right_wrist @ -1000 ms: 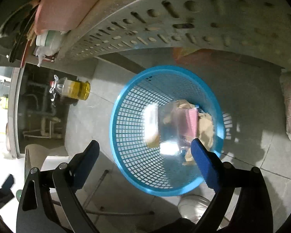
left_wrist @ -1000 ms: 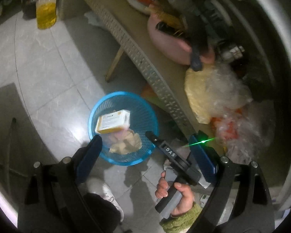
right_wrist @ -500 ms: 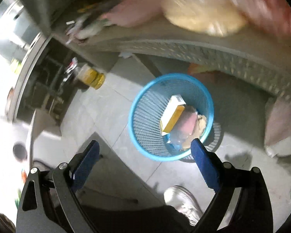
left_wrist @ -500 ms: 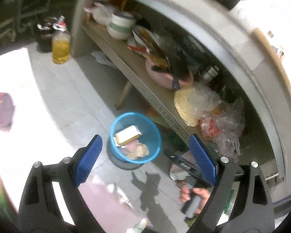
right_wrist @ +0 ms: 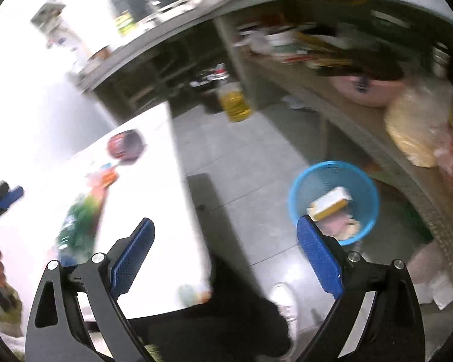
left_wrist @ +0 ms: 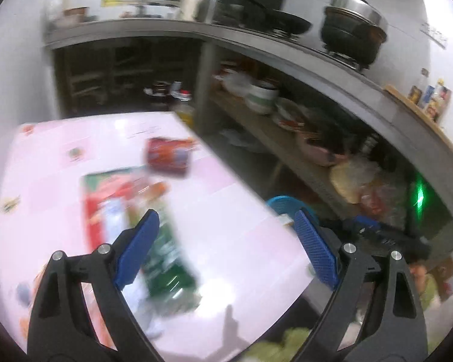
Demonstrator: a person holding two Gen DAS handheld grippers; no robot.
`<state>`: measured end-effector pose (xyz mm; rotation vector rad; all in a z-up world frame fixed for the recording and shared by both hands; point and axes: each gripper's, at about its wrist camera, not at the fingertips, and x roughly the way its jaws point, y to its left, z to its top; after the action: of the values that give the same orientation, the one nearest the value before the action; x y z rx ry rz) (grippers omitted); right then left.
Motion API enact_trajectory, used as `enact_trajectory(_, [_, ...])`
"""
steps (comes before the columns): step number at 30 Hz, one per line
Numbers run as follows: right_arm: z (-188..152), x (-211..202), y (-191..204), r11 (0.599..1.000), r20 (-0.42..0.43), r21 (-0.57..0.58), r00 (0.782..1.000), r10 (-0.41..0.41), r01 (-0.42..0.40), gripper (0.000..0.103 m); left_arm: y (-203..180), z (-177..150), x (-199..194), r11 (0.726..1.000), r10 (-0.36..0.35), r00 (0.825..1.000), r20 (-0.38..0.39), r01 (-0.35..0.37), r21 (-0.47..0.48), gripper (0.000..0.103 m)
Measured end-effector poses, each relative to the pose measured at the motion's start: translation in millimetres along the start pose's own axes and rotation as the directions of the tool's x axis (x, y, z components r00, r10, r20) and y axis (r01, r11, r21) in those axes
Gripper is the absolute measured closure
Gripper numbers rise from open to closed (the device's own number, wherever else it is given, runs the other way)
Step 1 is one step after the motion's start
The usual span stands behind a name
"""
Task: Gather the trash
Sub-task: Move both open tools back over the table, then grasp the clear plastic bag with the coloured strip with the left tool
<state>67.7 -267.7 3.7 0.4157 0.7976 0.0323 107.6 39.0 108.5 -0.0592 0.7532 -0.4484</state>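
Both grippers, left gripper point(left_wrist: 226, 241) and right gripper point(right_wrist: 226, 250), gape wide, holding nothing; 1 blue basket point(right_wrist: 299, 190) at right holds 1 yellow box point(right_wrist: 332, 202).

The blue mesh basket point(right_wrist: 334, 202) stands upright on the grey floor tiles at the right of the right wrist frame, just beside the low shelf. Inside it lies a white and yellow carton point(right_wrist: 332, 201), tilted, on top of pink and beige crumpled scraps point(right_wrist: 342, 226). On the white table at the left of the frame lie a red packet point(left_wrist: 169, 156) and a green and red wrapper point(left_wrist: 126, 211), both blurred.
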Motion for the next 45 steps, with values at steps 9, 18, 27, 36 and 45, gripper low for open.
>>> enact_trajectory(9, [-4.9, 10.8, 121.5, 0.948, -0.106, -0.222, 0.972, 0.209, -0.228, 0.011, 64.6, -81.2, -62.0, 0.955, 0.229, 0.973, -0.025, -0.229, -0.187, 0.016])
enact_trajectory(18, [-23.2, 35.8, 177.9, 0.904, -0.239, -0.236, 0.923, 0.302, -0.357, 0.011, 139.3, -131.7, -75.8, 0.871, 0.235, 0.966, -0.111, -0.26, -0.418, 0.016])
enact_trajectory(27, [-29.4, 46.8, 188.5, 0.911, -0.27, -0.215, 0.918, 0.292, -0.353, 0.011, 202.6, -183.6, -47.9, 0.624, 0.051, 0.993, -0.105, -0.114, -0.773, 0.034])
enact_trajectory(36, [-28.9, 51.6, 185.6, 0.92, -0.28, -0.198, 0.919, 0.277, -0.338, 0.011, 225.3, -193.7, -31.9, 0.454, 0.039, 0.999, -0.029, -0.044, -0.89, 0.078])
enact_trajectory(45, [-26.2, 54.7, 175.5, 0.933, -0.282, -0.168, 0.923, 0.263, -0.317, 0.011, 217.4, -180.7, -40.3, 0.501, 0.125, 0.992, 0.012, -0.052, -0.864, 0.103])
